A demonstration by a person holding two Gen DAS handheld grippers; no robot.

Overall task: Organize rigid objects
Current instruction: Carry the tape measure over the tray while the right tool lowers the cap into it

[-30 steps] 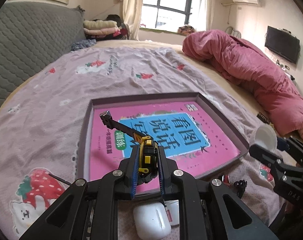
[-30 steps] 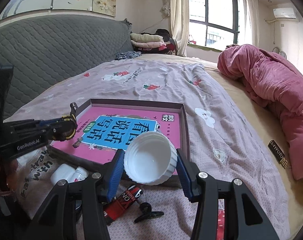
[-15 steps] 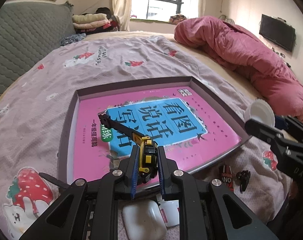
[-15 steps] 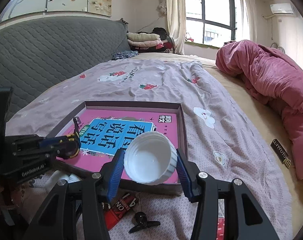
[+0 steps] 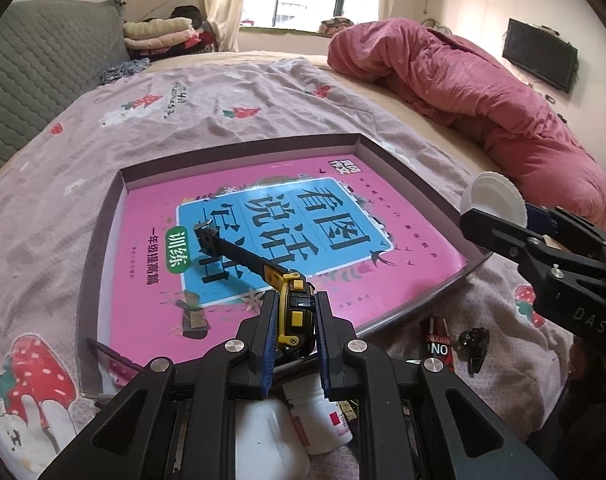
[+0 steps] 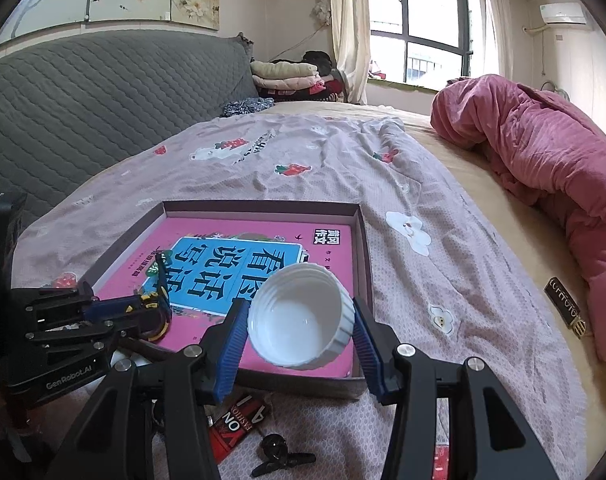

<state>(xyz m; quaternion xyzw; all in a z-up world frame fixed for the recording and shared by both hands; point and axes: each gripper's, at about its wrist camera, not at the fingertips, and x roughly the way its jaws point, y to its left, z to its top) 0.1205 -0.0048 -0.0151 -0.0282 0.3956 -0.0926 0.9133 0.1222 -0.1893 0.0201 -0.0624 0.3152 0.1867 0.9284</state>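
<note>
My left gripper [image 5: 294,316] is shut on a yellow and black tape measure [image 5: 293,304], whose black tape sticks out forward over the pink book [image 5: 383,280]. The book lies in a shallow grey-brown box tray [image 5: 239,148] on the bed. In the right wrist view the left gripper [image 6: 155,314] with the tape measure [image 6: 155,320] hangs over the tray's near left corner. My right gripper [image 6: 301,330] is shut on a white ribbed jar lid [image 6: 303,320], held hollow side up above the tray's near right part. That lid [image 5: 499,196] also shows at the right of the left wrist view.
On the bedspread in front of the tray [image 6: 363,240] lie a red and black card [image 6: 239,424], a small black clip [image 6: 281,454], a white bottle [image 5: 327,420] and a white case [image 5: 271,436]. A pink duvet [image 6: 543,160] is heaped at the right. A grey headboard [image 6: 83,100] stands on the left.
The left gripper with the tape measure has moved forward and down over the tray, so the book fills more of its view. The right gripper with the lid has hardly moved.
</note>
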